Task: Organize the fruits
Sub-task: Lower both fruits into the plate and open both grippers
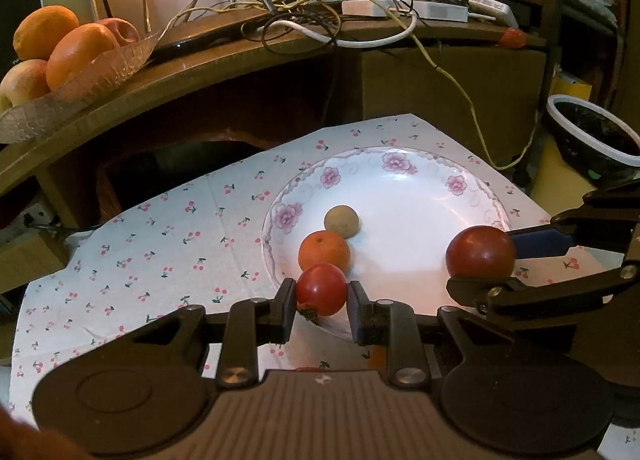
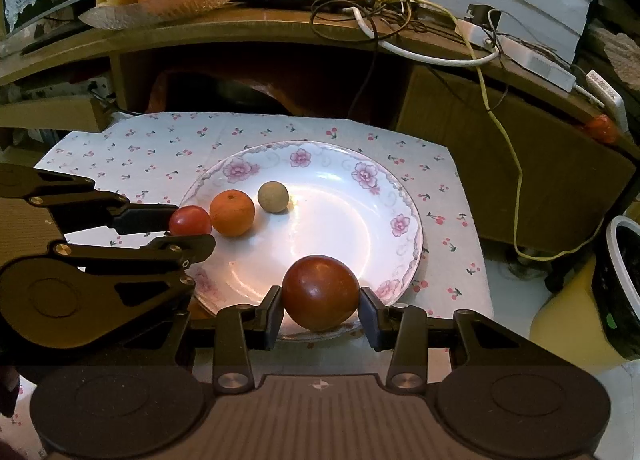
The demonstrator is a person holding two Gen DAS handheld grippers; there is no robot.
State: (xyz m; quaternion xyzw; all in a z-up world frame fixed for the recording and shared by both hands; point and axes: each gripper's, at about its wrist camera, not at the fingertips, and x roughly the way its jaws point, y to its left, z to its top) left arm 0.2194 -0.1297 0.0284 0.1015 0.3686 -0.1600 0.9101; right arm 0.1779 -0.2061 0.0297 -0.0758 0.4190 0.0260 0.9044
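2 tomatoes sat over the floral plate: the small red tomato pinched by the left gripper, the dark tomato between the right gripper fingers, right pad apart.

A white plate with pink flowers and a pale scrolled border round its rim sits on a white cloth printed with small red cherries. On the plate lie a bright red tomato, an orange fruit, a dull tan ball-shaped fruit and a dark brownish-red fruit. Behind the plate, a clear glass dish holds orange and yellow-pink fruit. Both grippers are black.
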